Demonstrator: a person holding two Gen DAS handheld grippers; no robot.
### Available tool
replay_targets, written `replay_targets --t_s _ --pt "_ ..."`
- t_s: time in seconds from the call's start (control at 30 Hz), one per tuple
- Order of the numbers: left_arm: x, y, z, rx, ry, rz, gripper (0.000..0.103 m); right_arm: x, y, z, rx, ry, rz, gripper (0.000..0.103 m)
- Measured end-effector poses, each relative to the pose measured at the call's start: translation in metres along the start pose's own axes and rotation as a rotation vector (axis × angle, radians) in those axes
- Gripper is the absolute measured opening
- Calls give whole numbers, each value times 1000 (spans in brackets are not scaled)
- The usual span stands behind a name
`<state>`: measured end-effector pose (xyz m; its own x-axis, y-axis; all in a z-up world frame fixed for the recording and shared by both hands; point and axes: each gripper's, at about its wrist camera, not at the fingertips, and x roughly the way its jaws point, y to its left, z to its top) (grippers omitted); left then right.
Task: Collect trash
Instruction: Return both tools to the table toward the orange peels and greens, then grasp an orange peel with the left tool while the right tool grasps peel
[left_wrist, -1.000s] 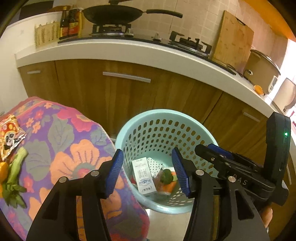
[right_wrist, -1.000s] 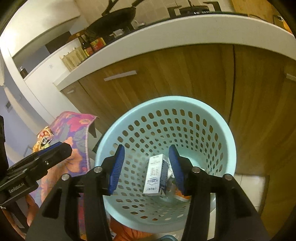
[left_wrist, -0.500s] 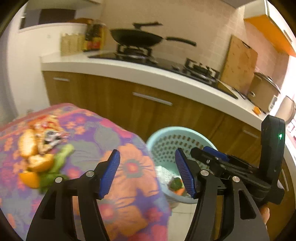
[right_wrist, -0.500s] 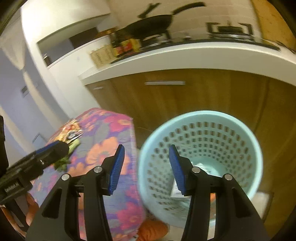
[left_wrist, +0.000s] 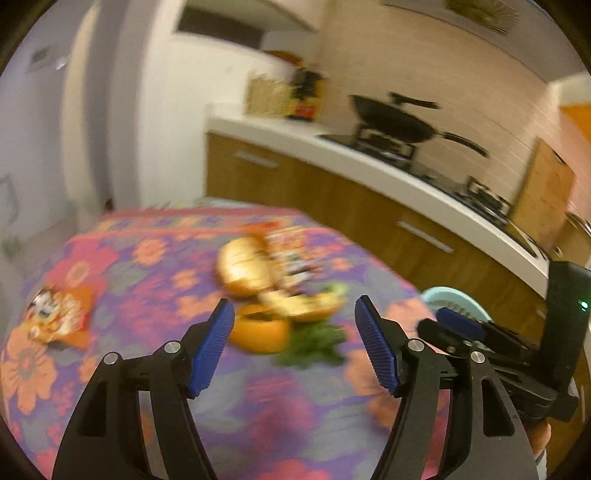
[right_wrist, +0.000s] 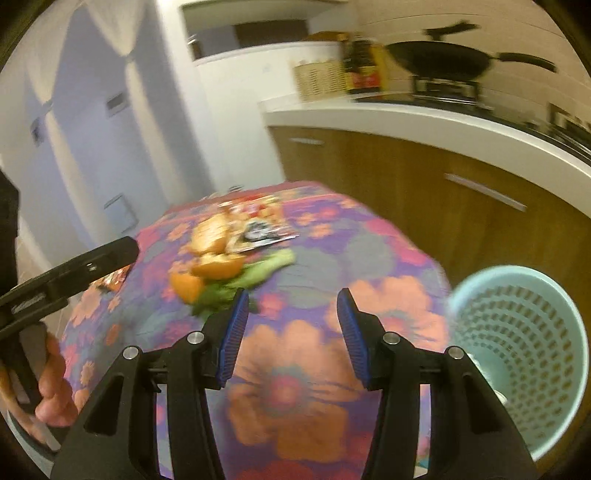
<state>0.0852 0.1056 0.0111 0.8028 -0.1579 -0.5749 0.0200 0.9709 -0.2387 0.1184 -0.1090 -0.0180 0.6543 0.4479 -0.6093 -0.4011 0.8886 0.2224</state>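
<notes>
A pile of trash lies on the flowered tablecloth (left_wrist: 155, 280): orange peels (left_wrist: 260, 328) (right_wrist: 218, 267), green vegetable scraps (left_wrist: 314, 341) (right_wrist: 255, 275) and a printed snack wrapper (left_wrist: 291, 254) (right_wrist: 258, 229). Another snack wrapper (left_wrist: 55, 319) lies apart at the left. My left gripper (left_wrist: 295, 347) is open and empty, just short of the peels. My right gripper (right_wrist: 291, 328) is open and empty above the cloth, to the right of the pile. The light-blue perforated basket (right_wrist: 517, 339) (left_wrist: 454, 302) stands on the floor beside the table. Both views are motion-blurred.
A wooden kitchen counter (left_wrist: 369, 206) with a white top runs behind the table, with a black wok (left_wrist: 395, 118) on the stove, bottles (right_wrist: 364, 66) and a cutting board (left_wrist: 546, 192). White walls are on the left.
Both grippers have swung left and up, away from the basket's inside to over the table. The trash pile has come into the middle of both views. Both stay open and empty.
</notes>
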Motion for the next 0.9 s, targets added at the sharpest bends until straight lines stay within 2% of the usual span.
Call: replay_targets --t_s 0.13,0.23,0.37,0.47,0.63,0.7,0.8,0.9 --pt "9 42 -5 -88 42 5 64 27 27 2 -59 44 19 46" --pt "22 58 -11 -142 86 -33 64 46 45 2 -108 83 27 46" --pt "44 57 -13 -155 167 -89 64 61 55 7 -128 122 29 46" --pt "51 53 -10 -161 178 -129 64 71 56 7 -132 155 20 46" --pt "61 51 -9 -162 186 -127 64 80 59 5 -145 185 17 46" --pt "65 51 -9 -165 194 -130 64 83 59 3 -146 200 12 21" --pt "73 48 -12 -161 220 -135 64 83 58 1 -138 213 11 8" --pt "80 42 -13 -139 238 -129 64 72 51 -1 -109 190 8 4"
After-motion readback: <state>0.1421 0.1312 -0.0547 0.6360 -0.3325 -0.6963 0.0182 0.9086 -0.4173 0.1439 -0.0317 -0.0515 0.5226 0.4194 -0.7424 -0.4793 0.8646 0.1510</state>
